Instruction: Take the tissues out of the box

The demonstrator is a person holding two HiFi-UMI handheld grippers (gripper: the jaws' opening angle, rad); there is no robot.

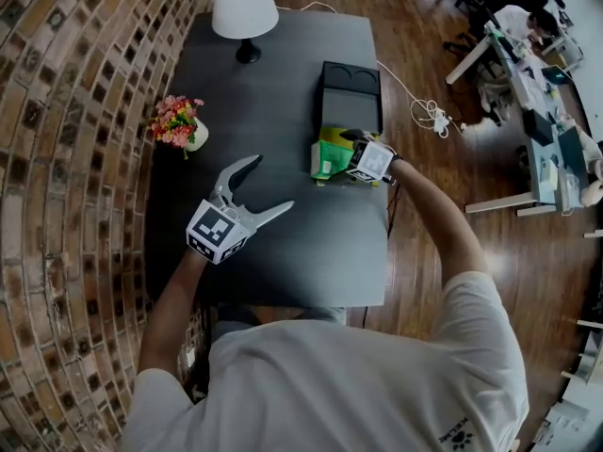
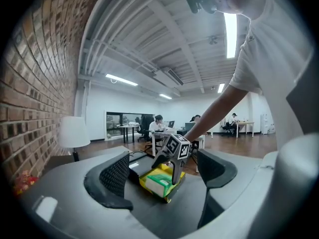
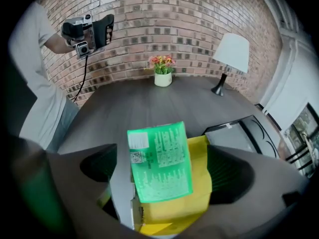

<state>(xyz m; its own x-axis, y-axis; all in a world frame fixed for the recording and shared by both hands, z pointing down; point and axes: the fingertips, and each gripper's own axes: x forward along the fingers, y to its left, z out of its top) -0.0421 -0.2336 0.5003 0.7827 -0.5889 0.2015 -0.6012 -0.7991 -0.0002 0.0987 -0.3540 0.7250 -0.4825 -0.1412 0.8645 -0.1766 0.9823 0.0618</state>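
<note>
A yellow tissue box [image 1: 322,166] lies at the table's right side. A green tissue packet [image 3: 162,161] rests tilted over its open top, and it also shows in the head view as the green packet [image 1: 332,139]. My right gripper [image 3: 162,169] straddles the packet with its jaws wide apart, and neither pad touches it. From the head view the right gripper [image 1: 347,151] hangs right over the box. My left gripper [image 1: 271,184] is open and empty above the table's left half. It faces the box [image 2: 160,184].
A black tray [image 1: 350,92] sits just behind the box. A white lamp [image 1: 244,8] stands at the table's far edge and a flower pot [image 1: 179,125] at its left, next to the brick wall [image 1: 66,111]. A white cable [image 1: 424,111] lies on the floor.
</note>
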